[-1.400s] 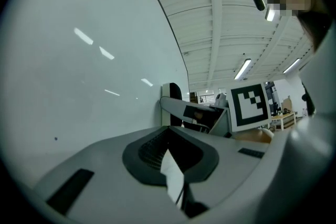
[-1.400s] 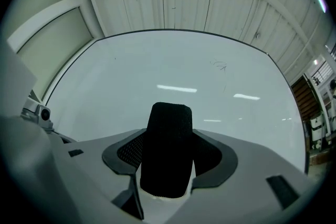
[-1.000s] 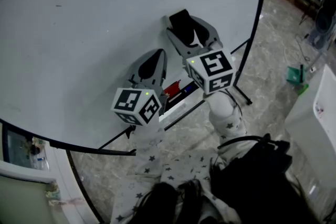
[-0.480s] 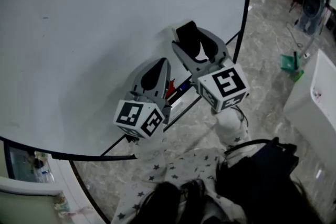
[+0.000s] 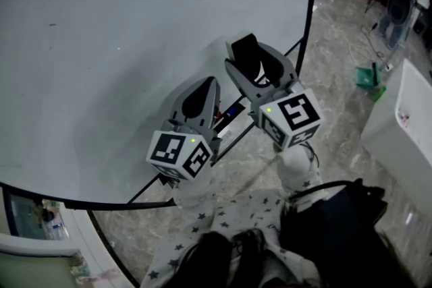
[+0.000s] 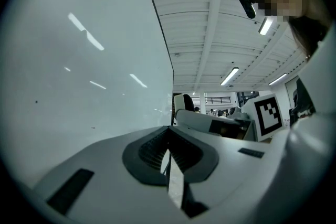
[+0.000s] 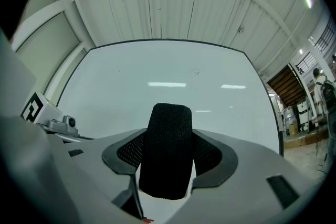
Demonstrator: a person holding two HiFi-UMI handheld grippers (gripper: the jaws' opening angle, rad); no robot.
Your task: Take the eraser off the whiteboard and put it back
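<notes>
The whiteboard (image 5: 115, 44) fills the upper left of the head view and the background of both gripper views (image 7: 168, 76). A black felt eraser (image 5: 246, 53) (image 7: 167, 152) stands upright between the jaws of my right gripper (image 5: 251, 59) (image 7: 168, 147), which is shut on it just in front of the board's lower right part. Left of it, my left gripper (image 5: 204, 85) (image 6: 169, 136) points at the board with its jaws together and nothing between them. Whether the eraser touches the board is hidden.
The board's tray (image 5: 233, 111) with red and blue markers peeks out between the grippers. The board's black frame and stand legs (image 5: 307, 23) run down the right. On the marble floor lie a green object (image 5: 368, 76), a white cabinet (image 5: 405, 121) and a black bag (image 5: 337, 226).
Both grippers have drifted right and down in the head view, the right one still carrying the eraser. They now cover more of the marker tray.
</notes>
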